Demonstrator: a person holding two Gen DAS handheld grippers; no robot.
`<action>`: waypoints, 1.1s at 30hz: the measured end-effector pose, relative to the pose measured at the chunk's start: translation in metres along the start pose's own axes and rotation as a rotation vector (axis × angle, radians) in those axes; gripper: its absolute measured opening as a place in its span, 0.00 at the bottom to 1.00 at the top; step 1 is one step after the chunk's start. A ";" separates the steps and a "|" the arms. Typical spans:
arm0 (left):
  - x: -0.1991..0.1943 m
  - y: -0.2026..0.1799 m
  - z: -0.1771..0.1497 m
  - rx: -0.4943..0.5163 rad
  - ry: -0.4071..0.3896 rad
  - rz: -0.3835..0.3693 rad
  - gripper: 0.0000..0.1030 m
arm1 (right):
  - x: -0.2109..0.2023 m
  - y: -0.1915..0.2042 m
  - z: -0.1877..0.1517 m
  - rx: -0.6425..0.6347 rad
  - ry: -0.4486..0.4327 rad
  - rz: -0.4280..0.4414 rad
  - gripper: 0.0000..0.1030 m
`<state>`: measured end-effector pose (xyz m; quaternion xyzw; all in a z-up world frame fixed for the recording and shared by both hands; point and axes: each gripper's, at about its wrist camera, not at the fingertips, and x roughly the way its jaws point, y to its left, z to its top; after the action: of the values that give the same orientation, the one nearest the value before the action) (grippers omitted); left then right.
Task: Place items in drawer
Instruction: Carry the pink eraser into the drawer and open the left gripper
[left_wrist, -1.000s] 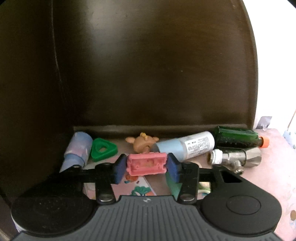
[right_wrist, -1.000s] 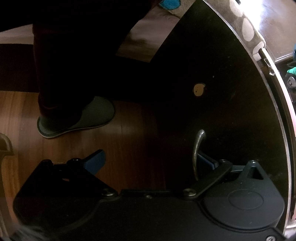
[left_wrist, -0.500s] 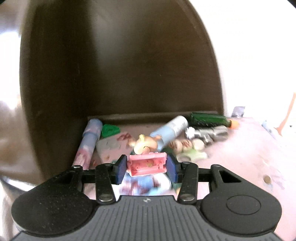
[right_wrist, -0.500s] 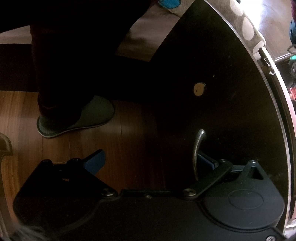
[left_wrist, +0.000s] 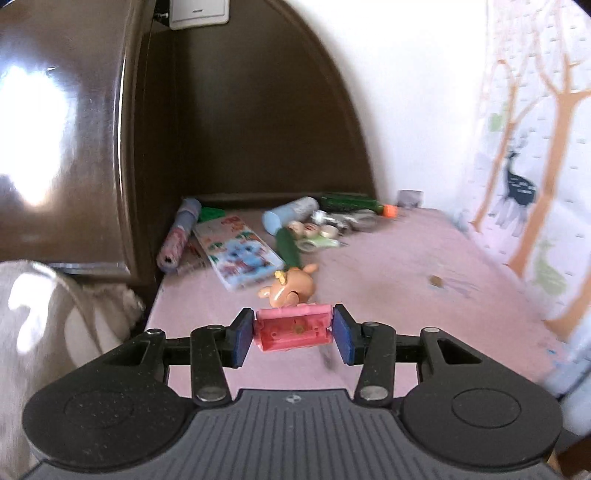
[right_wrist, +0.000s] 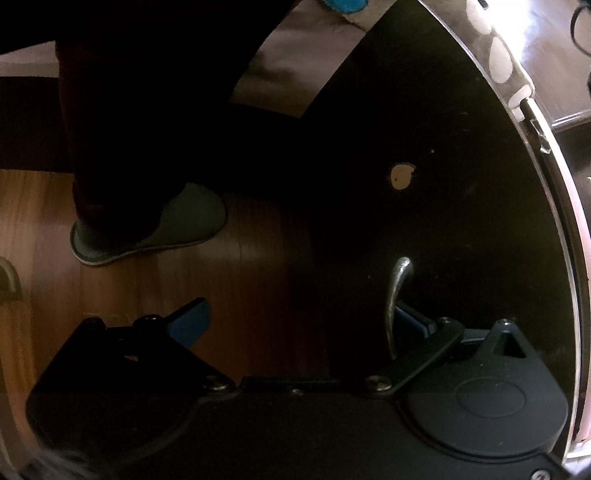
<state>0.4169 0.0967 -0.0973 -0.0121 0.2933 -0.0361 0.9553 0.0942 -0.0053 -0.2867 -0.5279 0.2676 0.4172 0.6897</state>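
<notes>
Two grippers in view. Your left gripper (left_wrist: 293, 334) pinches a pink toy block (left_wrist: 293, 327) between its blue pads, held above the pink tabletop (left_wrist: 388, 266), with an orange animal figure (left_wrist: 291, 286) just beyond it. More items lie clustered at the far dark panel. Your right gripper (right_wrist: 299, 317) stands spread wide, one finger (right_wrist: 412, 317) tucked behind the metal handle (right_wrist: 395, 295) of the dark drawer front (right_wrist: 461, 221), above wooden floor and a grey slipper (right_wrist: 155, 229).
</notes>
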 end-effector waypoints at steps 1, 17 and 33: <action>-0.010 -0.004 -0.004 -0.001 0.001 -0.008 0.43 | 0.000 0.000 0.000 -0.003 0.001 -0.001 1.00; -0.070 -0.058 -0.125 -0.088 0.260 -0.109 0.43 | 0.001 -0.002 -0.003 -0.022 0.005 -0.008 1.00; -0.012 -0.106 -0.181 0.022 0.516 -0.166 0.69 | 0.001 -0.002 -0.003 -0.031 0.004 -0.010 1.00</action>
<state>0.2986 -0.0082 -0.2354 -0.0162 0.5247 -0.1196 0.8427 0.0972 -0.0075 -0.2872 -0.5408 0.2599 0.4165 0.6830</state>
